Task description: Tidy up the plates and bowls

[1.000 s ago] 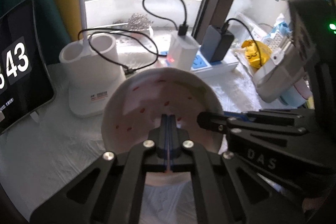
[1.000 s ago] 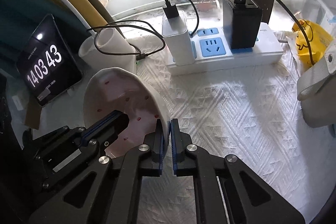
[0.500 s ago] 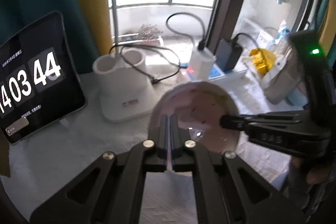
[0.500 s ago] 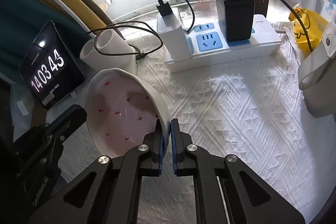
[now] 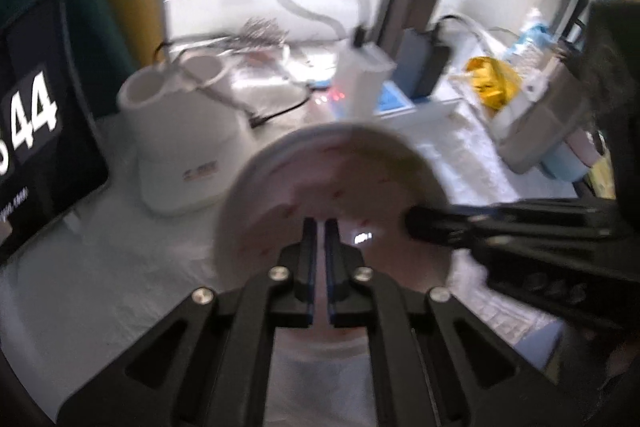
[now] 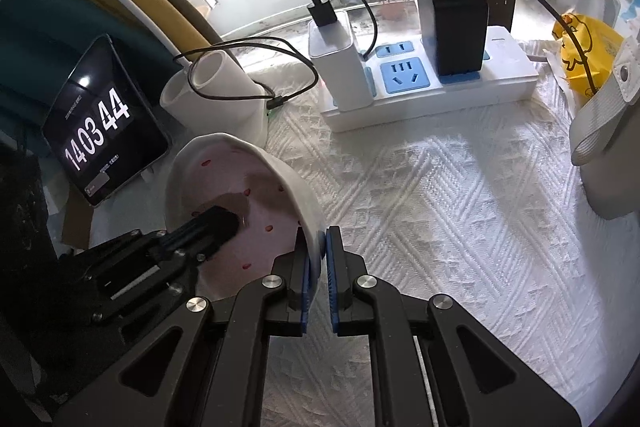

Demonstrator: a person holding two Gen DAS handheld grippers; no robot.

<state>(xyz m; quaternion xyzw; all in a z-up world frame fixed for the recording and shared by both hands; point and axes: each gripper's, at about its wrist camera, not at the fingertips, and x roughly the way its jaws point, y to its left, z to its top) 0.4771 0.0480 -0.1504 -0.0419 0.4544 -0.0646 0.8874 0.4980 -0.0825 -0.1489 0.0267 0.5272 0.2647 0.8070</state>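
A white bowl [image 6: 240,179] with a pink, red-flecked inside hangs tilted above the white textured tablecloth [image 6: 440,211]. My right gripper [image 6: 323,237] is shut on its right rim. In the blurred left wrist view the same bowl [image 5: 340,179] fills the middle, and the right gripper [image 5: 412,225] reaches in from the right onto its edge. My left gripper [image 5: 319,225] is shut with nothing between its fingers. Its tips sit inside the bowl's hollow, and in the right wrist view the left gripper [image 6: 230,223] enters from the lower left.
A tablet clock [image 6: 100,123] leans at the left beside a white two-tube holder [image 6: 216,95]. Behind stands a power strip [image 6: 440,87] with a white charger [image 6: 332,67], a black charger [image 6: 456,27] and loose cables. A yellow bag [image 6: 588,51] and a grey-white container [image 6: 608,155] sit at the right.
Half a second ago the left gripper had drawn back out of the bowl to the lower left; now its tips are inside the bowl again. The right gripper keeps its grip on the rim.
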